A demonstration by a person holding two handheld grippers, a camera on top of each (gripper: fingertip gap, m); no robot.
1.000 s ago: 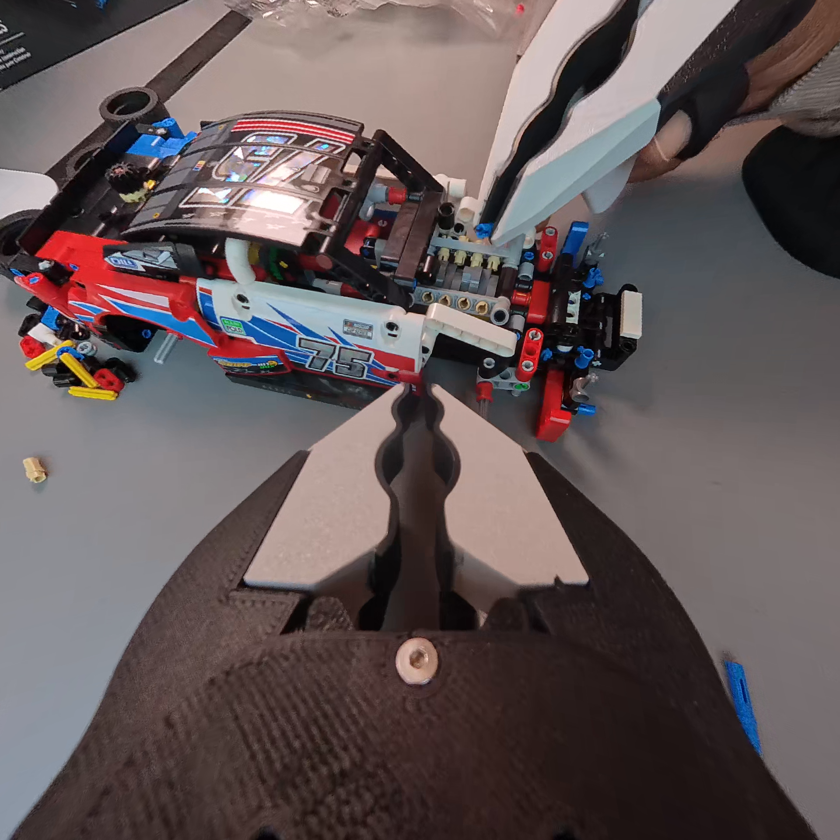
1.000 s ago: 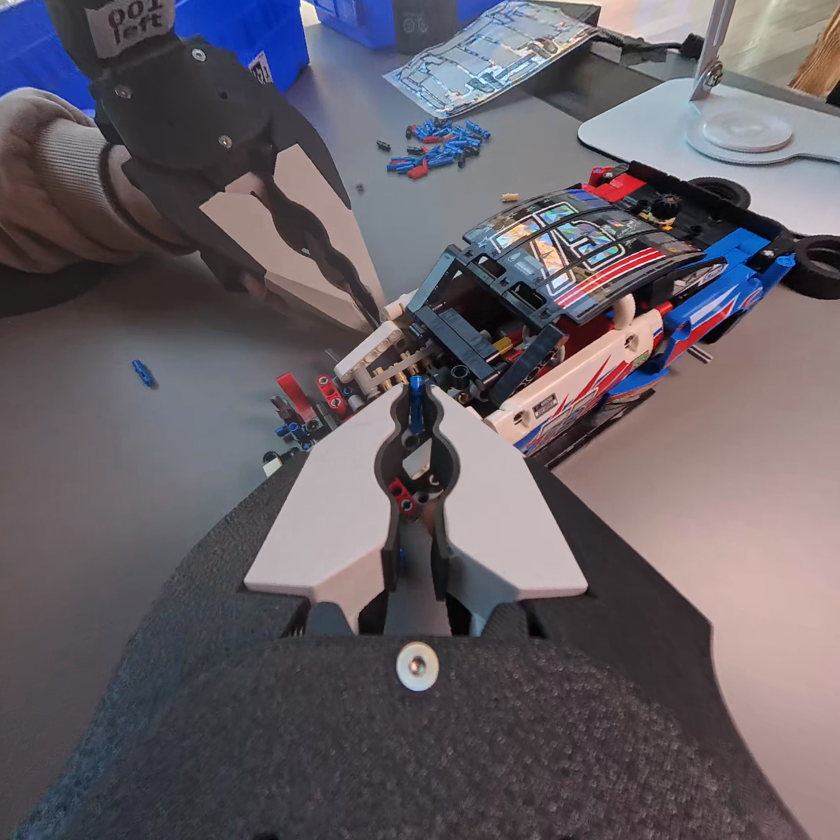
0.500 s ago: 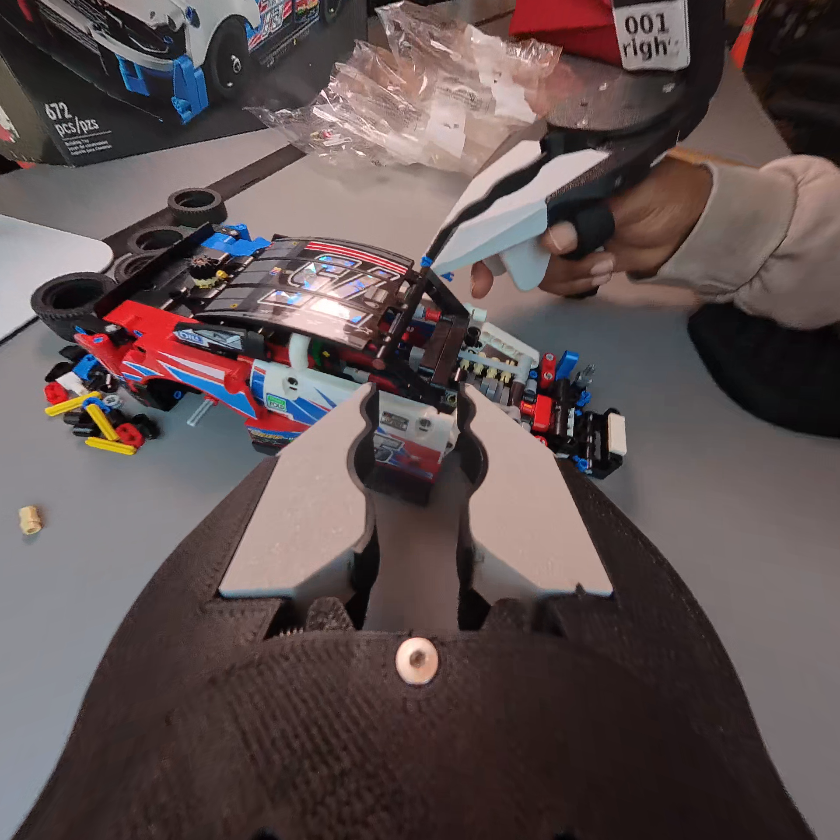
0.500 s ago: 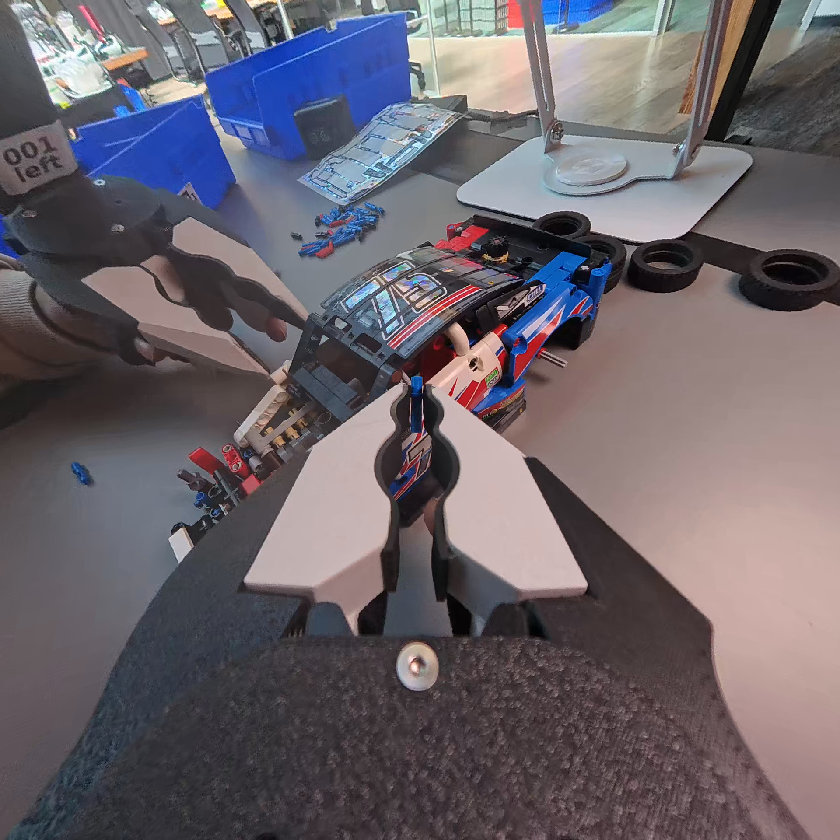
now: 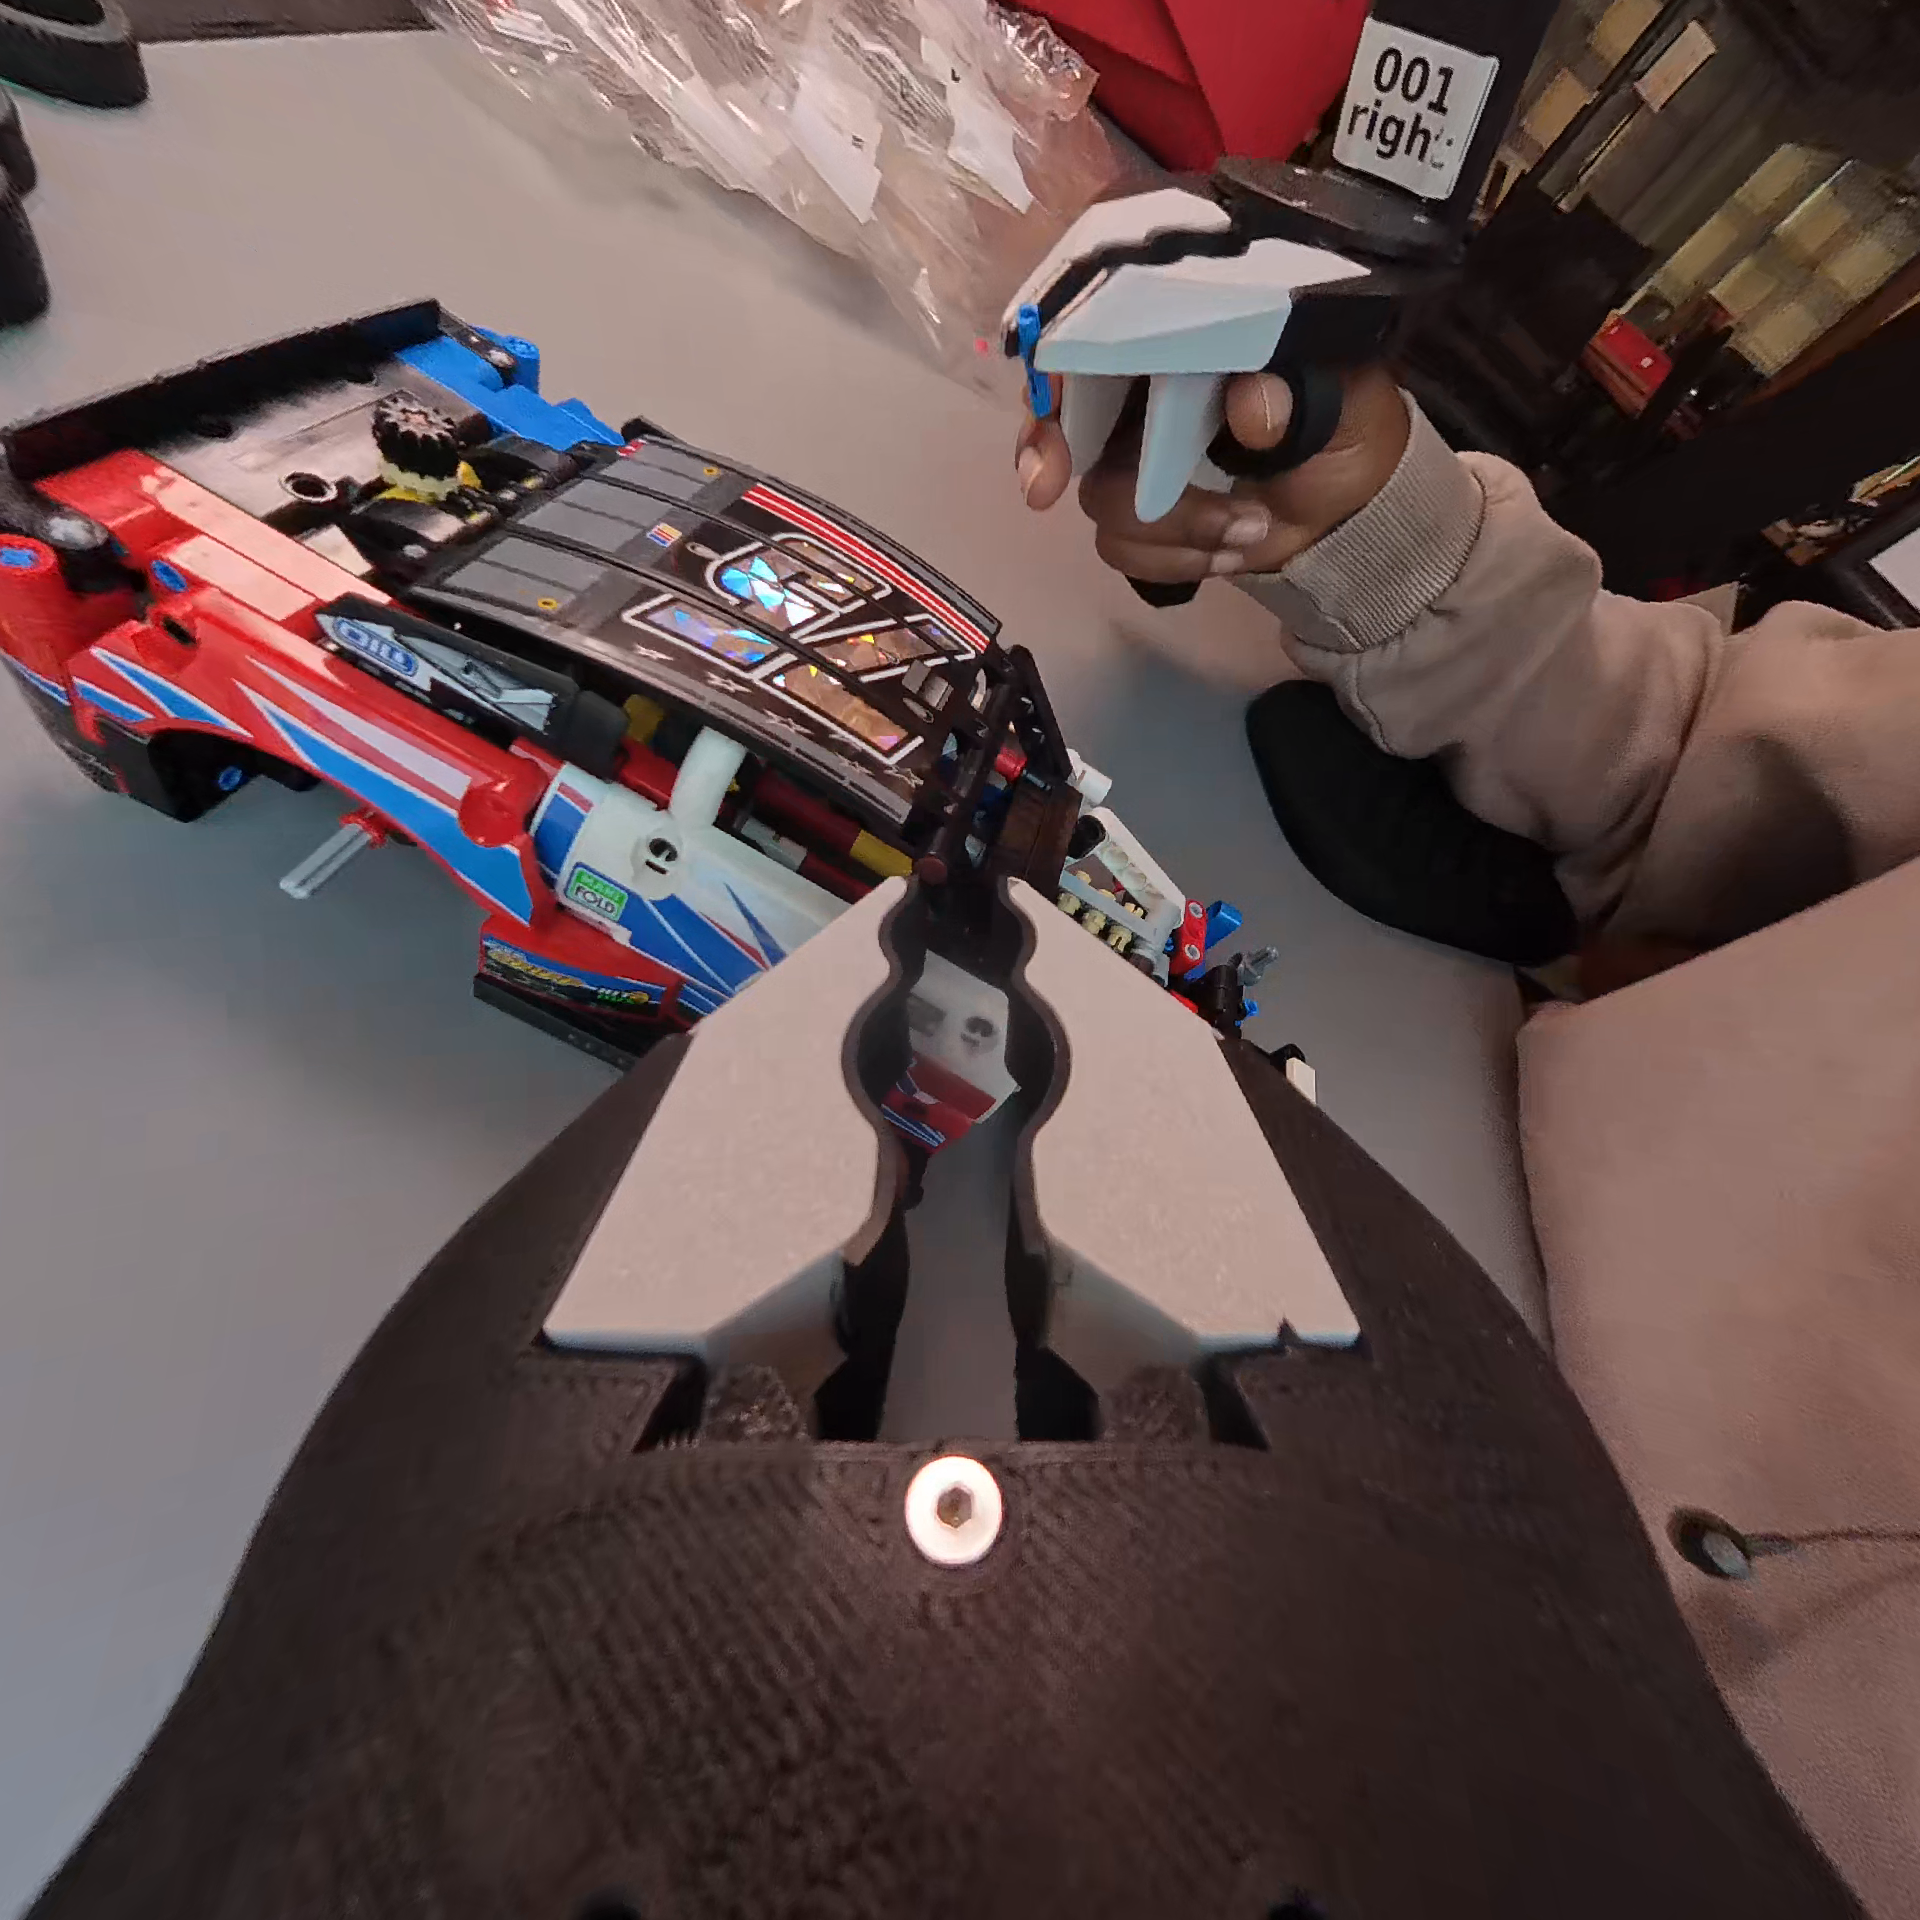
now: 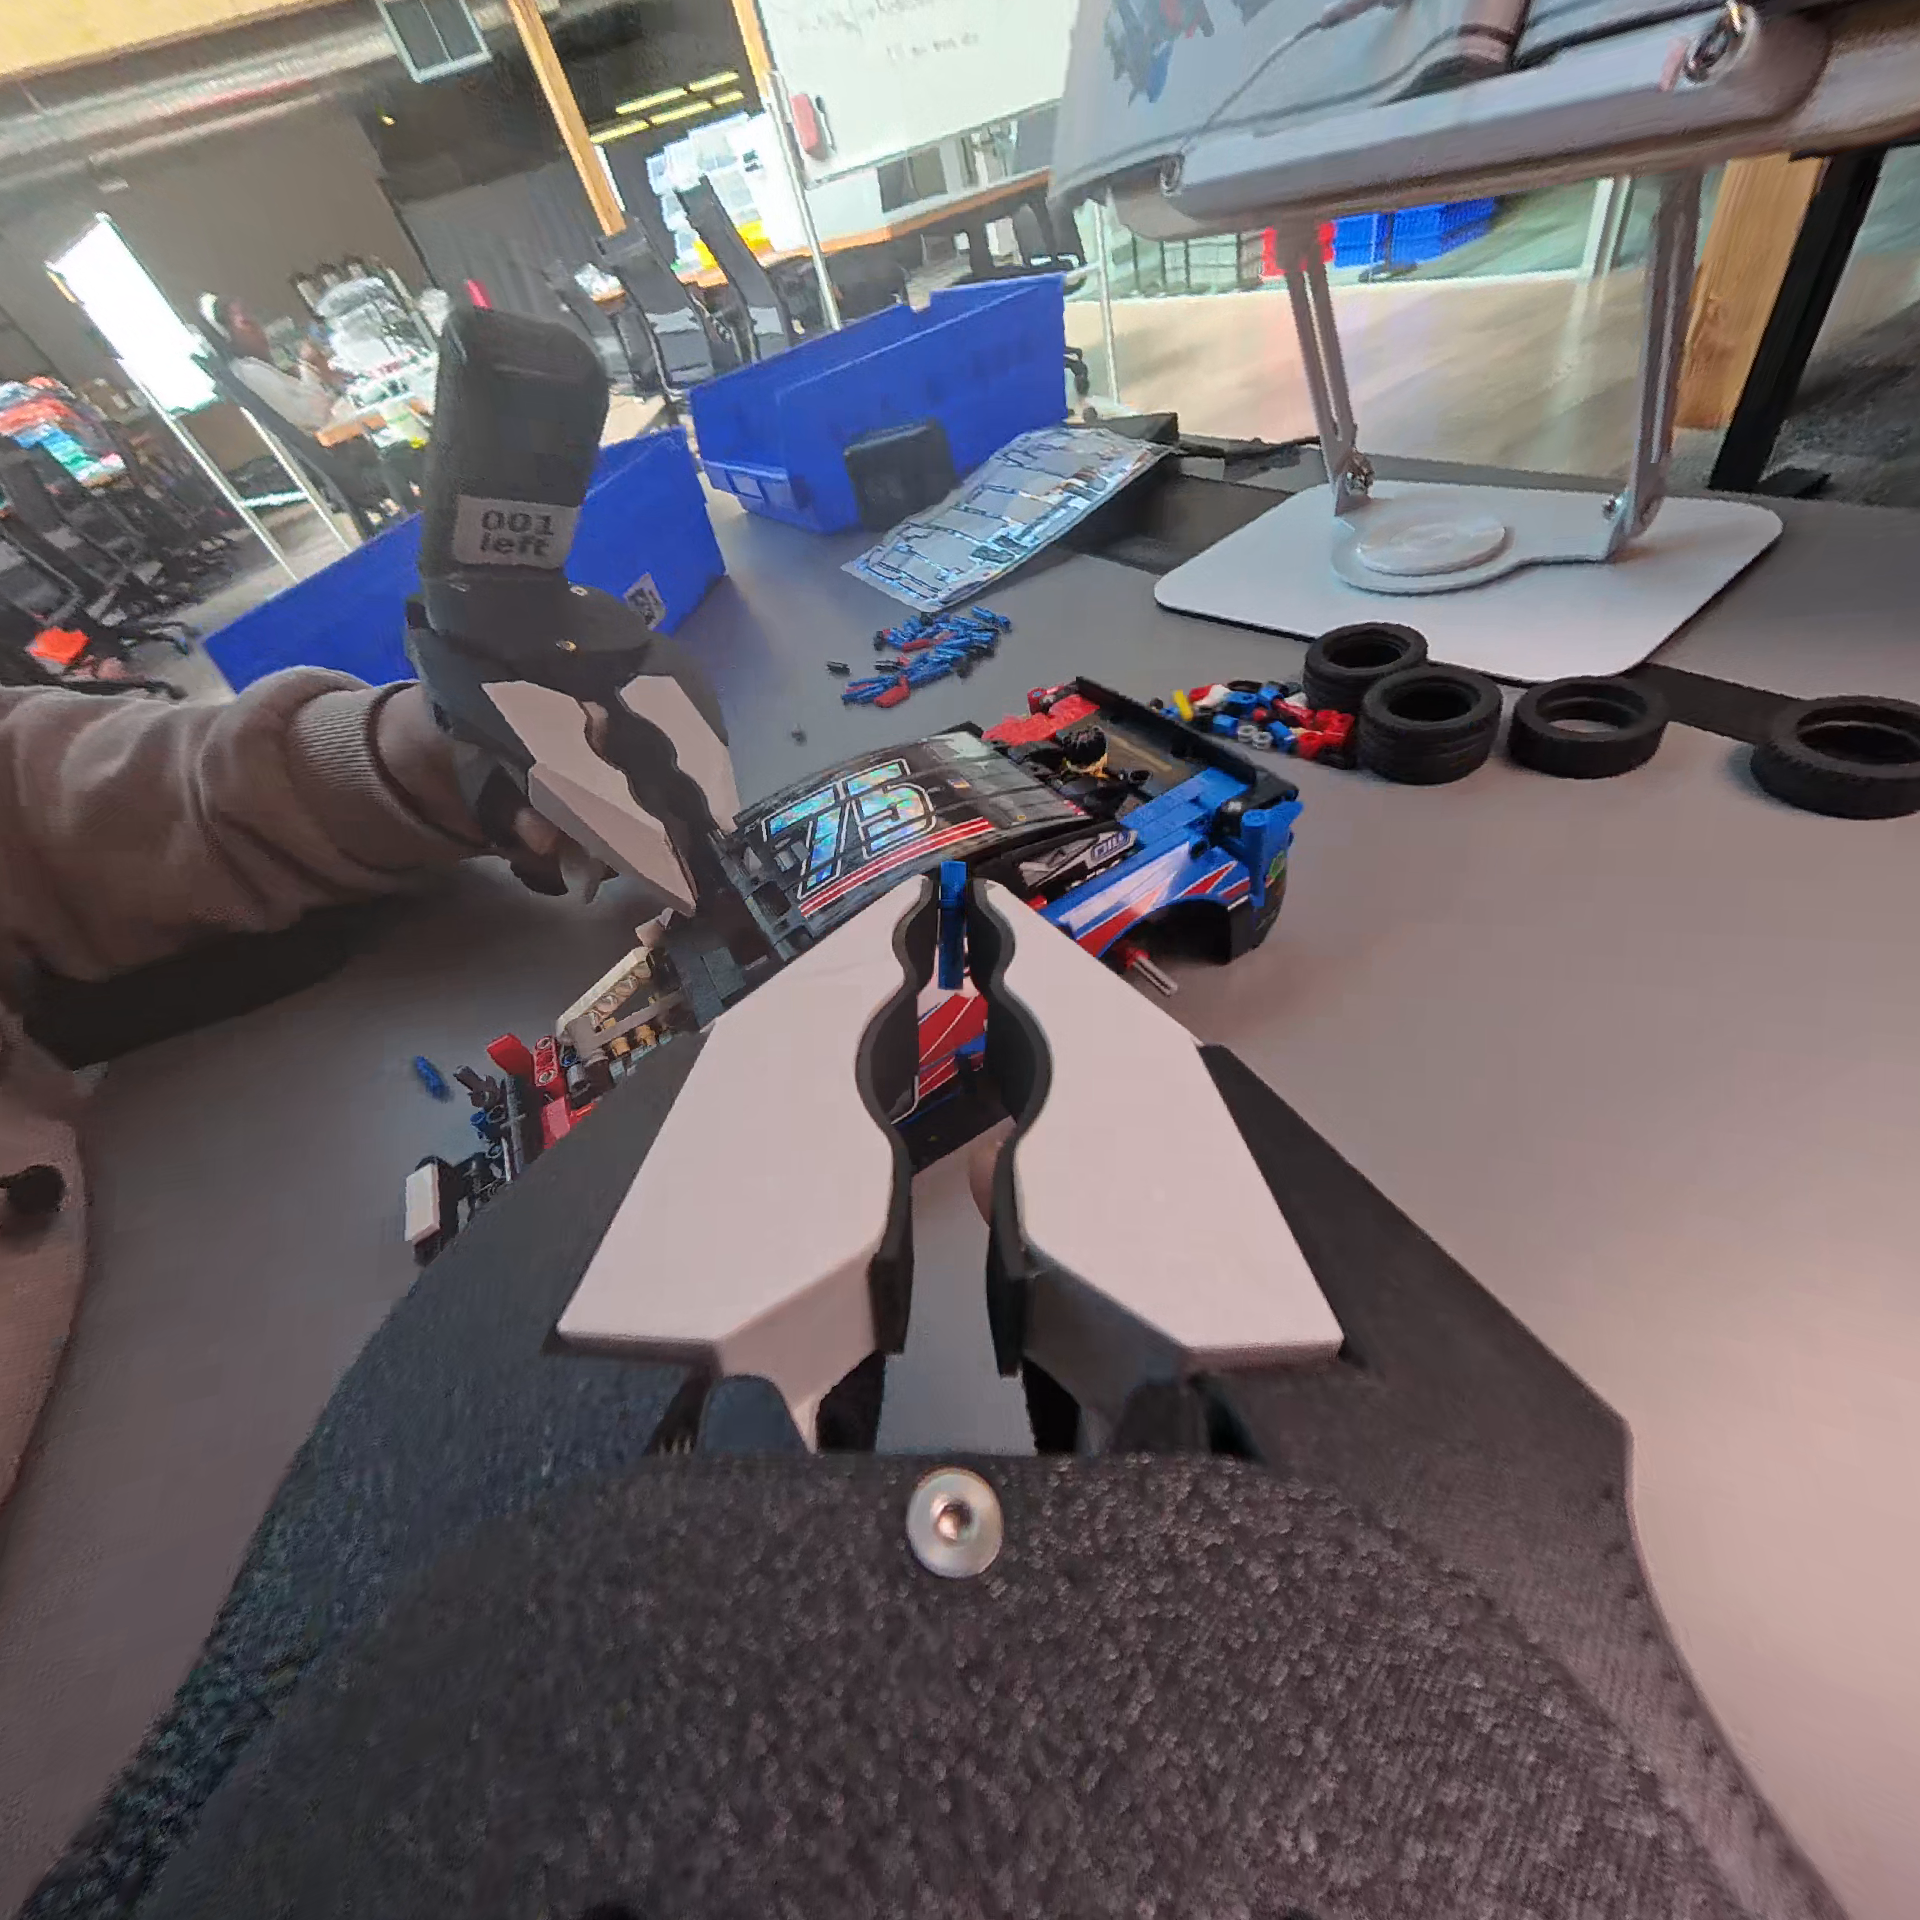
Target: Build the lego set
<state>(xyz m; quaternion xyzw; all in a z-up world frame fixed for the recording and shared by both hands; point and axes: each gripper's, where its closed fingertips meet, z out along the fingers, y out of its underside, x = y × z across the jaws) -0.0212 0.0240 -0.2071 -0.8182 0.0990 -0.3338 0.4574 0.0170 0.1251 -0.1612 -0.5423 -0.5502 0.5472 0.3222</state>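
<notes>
Left gripper (image 5: 954, 904): tips a narrow gap apart, nothing pinched, poised over the windscreen frame of the lego car (image 5: 520, 665). Seen in the right wrist view (image 6: 675, 831) angled down toward the car's open front section, tips close to the black frame, contact impossible to judge. Held by a hand (image 6: 457, 769) in a beige sleeve coming in from the left side of the desk (image 6: 1558, 1039).

Right gripper (image 6: 948, 914): clamped on a small blue pin (image 6: 950, 925), pin upright between the tips. Seen in the left wrist view (image 5: 1034, 348) raised well above the car, clear of the desk, pointing left, with the pin (image 5: 1031, 353) at the tips. Gripped by a hand (image 5: 1195, 499), forefinger through a black ring, wrist bent, beige sleeve (image 5: 1507, 665) trailing toward the near right.

Car resting on the grey desk near its middle, wheelless, roof panel fitted, front chassis exposed toward the near edge.

Four black tyres (image 6: 1434, 722) toward the far right of the desk. Loose blue and red pieces (image 6: 925, 660) behind the car; a second small pile (image 6: 1262, 717) beside the tyres. Sticker sheet (image 6: 997, 514) and two blue bins (image 6: 883, 405) toward the far edge. Clear plastic bags (image 5: 883, 135) beyond the car in the left wrist view.
</notes>
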